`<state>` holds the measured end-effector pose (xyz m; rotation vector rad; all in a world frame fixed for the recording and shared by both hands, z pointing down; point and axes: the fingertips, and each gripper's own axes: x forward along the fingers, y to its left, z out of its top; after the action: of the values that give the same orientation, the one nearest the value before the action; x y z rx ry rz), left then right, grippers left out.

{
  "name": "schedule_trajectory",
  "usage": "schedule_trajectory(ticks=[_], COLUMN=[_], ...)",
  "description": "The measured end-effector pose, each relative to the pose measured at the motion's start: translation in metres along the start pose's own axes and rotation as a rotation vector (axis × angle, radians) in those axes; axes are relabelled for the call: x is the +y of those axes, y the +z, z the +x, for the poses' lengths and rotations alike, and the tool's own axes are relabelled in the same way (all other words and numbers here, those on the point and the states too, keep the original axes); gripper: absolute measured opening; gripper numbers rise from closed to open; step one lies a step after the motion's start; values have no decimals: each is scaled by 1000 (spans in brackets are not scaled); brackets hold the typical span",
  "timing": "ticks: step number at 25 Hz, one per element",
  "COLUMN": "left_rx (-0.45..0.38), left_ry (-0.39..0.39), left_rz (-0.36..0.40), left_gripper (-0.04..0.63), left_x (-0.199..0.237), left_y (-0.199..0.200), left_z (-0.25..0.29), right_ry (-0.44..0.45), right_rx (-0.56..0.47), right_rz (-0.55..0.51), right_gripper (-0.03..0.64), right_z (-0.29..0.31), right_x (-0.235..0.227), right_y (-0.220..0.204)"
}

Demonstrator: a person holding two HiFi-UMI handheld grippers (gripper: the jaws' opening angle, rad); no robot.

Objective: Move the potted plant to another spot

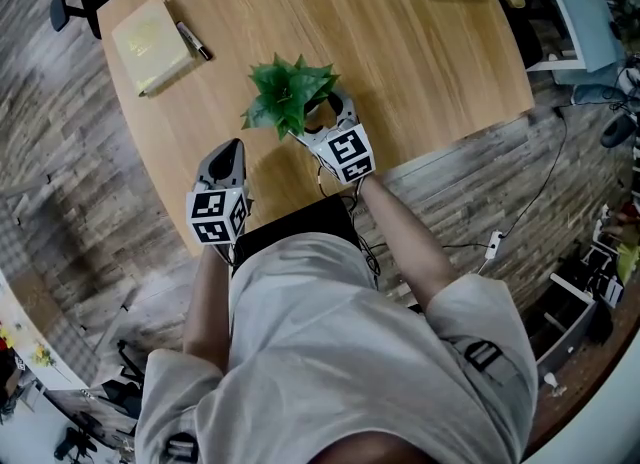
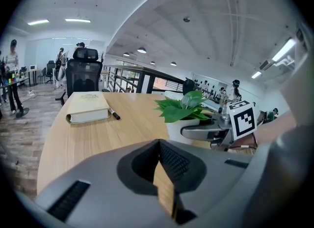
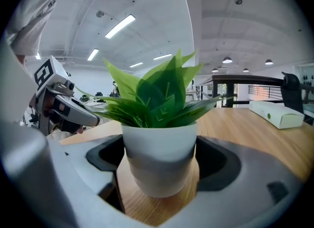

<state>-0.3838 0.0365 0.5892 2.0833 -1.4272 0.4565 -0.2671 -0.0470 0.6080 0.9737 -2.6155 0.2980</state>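
The potted plant (image 1: 290, 97) stands on the wooden bench (image 1: 400, 62) near its front edge; the right claw (image 1: 332, 112) is clenched on the white pot's sides. The left claw (image 1: 232, 152) is near the plant on its left, jaws pressed together and empty. At the far left corner lies a cream book (image 1: 152, 44), with a black pen (image 1: 193, 40) just beside it.
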Motion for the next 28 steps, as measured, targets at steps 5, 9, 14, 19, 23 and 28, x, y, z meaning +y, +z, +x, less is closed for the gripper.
schedule_trajectory(ticks=[5, 9, 14, 19, 23, 28], left_rx=[-15, -34, -54, -83, -141, -206], left_ry=[11, 20, 27, 30, 36, 45], left_rz=[-4, -3, 1, 6, 22, 55], left_gripper=[12, 12, 12, 12, 12, 12], left_x=[3, 7, 12, 14, 13, 16], left_y=[4, 11, 21, 36, 64, 98], left_z=[-3, -6, -8, -14, -21, -31], right_ry=[-1, -2, -9, -13, -14, -11], right_rx=[-28, -60, -106, -161, -209, -270], right_rz=[6, 0, -2, -12, -31, -42], right_gripper=[457, 457, 456, 456, 456, 456], right_z=[-1, -4, -9, -13, -19, -24], right_x=[1, 3, 4, 4, 2, 4], right_y=[12, 28, 51, 83, 113, 149])
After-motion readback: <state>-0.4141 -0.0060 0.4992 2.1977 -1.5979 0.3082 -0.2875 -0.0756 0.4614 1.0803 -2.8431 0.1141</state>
